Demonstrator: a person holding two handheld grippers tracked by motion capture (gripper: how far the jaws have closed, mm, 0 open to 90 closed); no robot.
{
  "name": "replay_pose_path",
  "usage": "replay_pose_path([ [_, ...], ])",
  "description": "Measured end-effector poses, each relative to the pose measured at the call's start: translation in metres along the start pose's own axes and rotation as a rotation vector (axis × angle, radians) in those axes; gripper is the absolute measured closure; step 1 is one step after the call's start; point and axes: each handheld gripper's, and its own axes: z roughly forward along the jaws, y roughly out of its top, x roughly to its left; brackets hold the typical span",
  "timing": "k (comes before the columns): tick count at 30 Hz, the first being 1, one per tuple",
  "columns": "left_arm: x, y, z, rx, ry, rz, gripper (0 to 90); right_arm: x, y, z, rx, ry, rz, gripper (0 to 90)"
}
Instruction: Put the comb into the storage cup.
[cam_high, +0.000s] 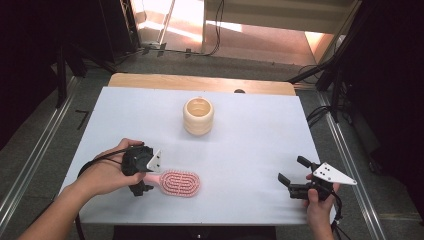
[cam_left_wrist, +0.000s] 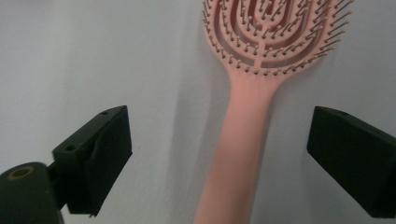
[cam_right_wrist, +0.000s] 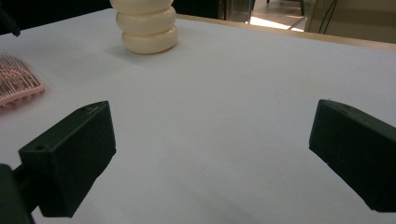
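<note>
A pink hairbrush (cam_high: 179, 183) lies bristles up on the white tabletop (cam_high: 260, 140) near the front left. My left gripper (cam_high: 149, 176) stands over its handle. In the left gripper view the handle (cam_left_wrist: 243, 140) runs up between the two black jaws of that gripper (cam_left_wrist: 219, 163), with a gap on each side, so the jaws are open around it. A cream ribbed cup (cam_high: 198, 116) stands upright at the middle back. My right gripper (cam_high: 291, 169) hovers near the front right, open with nothing between its jaws (cam_right_wrist: 210, 154). The cup (cam_right_wrist: 145, 25) and the brush's head (cam_right_wrist: 16, 86) lie beyond it.
The table's wooden far edge (cam_high: 200, 82) shows behind the white sheet. Dark floor, metal rails and cables surround the table. A person's forearms come in from the bottom corners.
</note>
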Motion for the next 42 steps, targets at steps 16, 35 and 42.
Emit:
replay_pose_path([
  [16, 0.003, 0.007, 0.015, 0.032, -0.122, -0.018, 39.2, -0.001, 0.000, 0.000, -0.003, 0.000, 0.001, 0.0],
  [35, 0.005, 0.010, 0.021, 0.069, -0.155, 0.013, 67.5, 0.000, 0.000, 0.000, 0.003, -0.010, -0.002, 0.0],
  [42, 0.005, 0.010, 0.021, 0.071, -0.168, 0.017, 70.6, 0.001, 0.000, 0.001, 0.008, -0.015, -0.006, 0.0],
])
